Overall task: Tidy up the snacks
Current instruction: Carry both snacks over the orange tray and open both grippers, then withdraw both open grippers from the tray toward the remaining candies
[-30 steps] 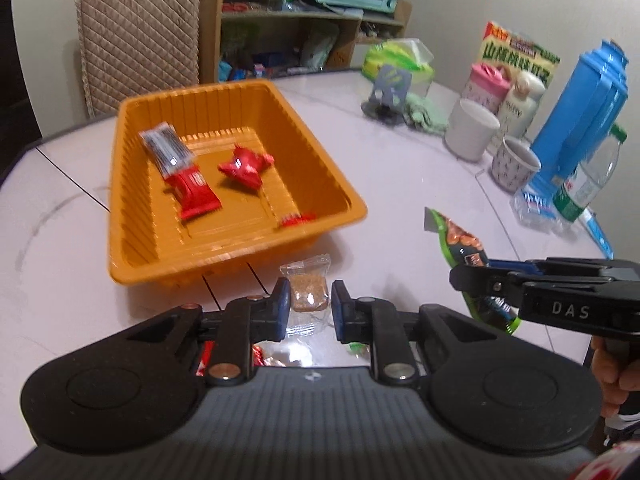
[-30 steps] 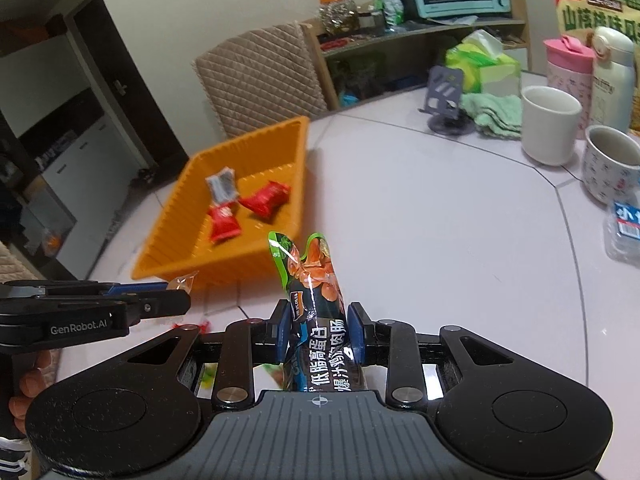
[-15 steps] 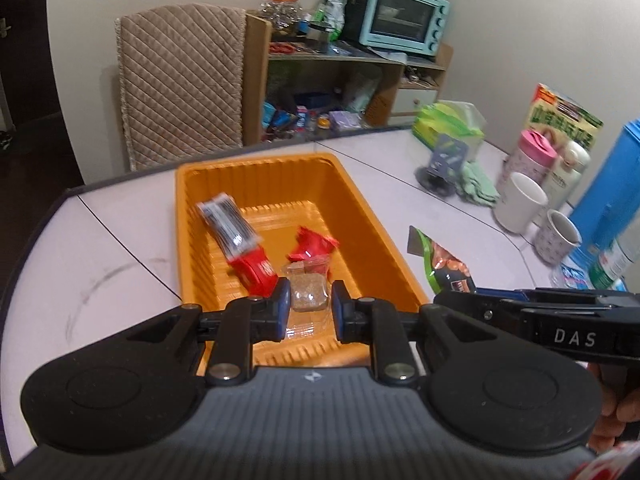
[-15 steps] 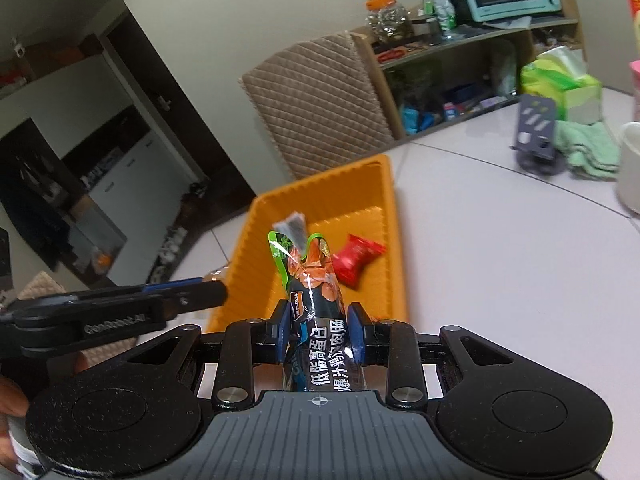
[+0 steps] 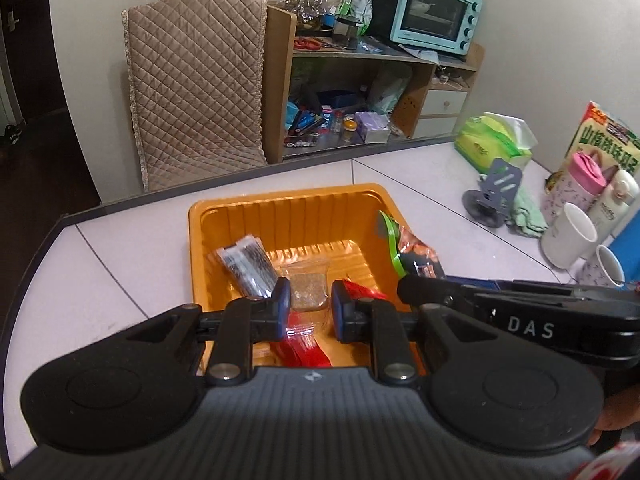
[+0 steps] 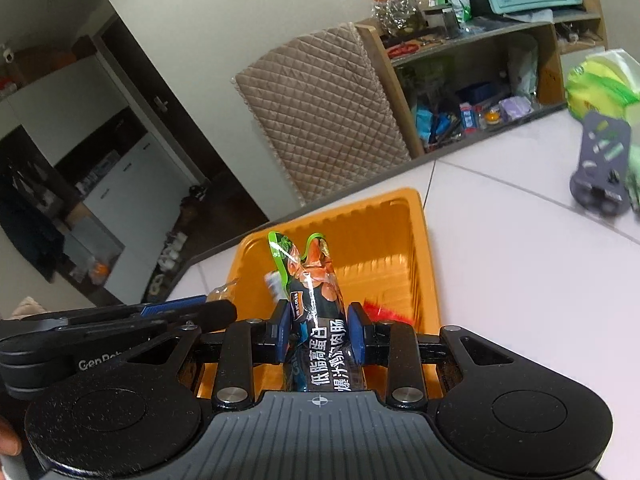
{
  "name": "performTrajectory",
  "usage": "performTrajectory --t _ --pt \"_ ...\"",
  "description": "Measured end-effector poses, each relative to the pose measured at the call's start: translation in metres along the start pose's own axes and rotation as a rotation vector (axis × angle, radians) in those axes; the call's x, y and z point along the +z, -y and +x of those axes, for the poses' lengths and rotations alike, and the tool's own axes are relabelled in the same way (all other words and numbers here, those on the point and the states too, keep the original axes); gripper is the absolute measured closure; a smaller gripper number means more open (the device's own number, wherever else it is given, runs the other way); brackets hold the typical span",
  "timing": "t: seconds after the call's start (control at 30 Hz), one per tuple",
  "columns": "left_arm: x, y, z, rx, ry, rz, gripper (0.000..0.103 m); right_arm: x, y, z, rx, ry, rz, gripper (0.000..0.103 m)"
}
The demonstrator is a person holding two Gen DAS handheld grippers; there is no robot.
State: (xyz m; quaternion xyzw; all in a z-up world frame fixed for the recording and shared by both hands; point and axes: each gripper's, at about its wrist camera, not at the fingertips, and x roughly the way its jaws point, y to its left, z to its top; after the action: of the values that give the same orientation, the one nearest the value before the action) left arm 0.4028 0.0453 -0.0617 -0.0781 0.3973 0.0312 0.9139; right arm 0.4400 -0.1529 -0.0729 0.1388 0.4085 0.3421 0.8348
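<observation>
Left wrist cam: left gripper (image 5: 307,300) clamped on clear packet (image 5: 306,286) over orange tray (image 5: 288,200). Right gripper (image 6: 320,334) clamped on sausage pack (image 6: 316,300), also above tray w/ red snacks (image 5: 304,350) inside.

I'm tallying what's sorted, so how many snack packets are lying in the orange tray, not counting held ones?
3: a black striped packet at left, a flat red packet nearest the camera, a second red packet at right. The left hand-held gripper may hide more.
</observation>
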Motion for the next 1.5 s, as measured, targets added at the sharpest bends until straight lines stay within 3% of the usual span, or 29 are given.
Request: performTrajectory --t 0.63,1.27,1.5 --pt "0.015 -0.011 0.053 0.018 -0.046 0.025 0.084 0.022 0.006 0.067 -0.125 -0.004 -0.096 0.072" --pt "0.021 -0.002 0.055 -0.004 -0.019 0.025 0.082 0.025 0.012 0.047 -0.126 0.019 -0.104 0.072" --pt "0.021 -0.012 0.044 -0.013 -0.015 -0.010 0.073 0.021 0.010 0.024 -0.103 0.031 -0.098 0.072"
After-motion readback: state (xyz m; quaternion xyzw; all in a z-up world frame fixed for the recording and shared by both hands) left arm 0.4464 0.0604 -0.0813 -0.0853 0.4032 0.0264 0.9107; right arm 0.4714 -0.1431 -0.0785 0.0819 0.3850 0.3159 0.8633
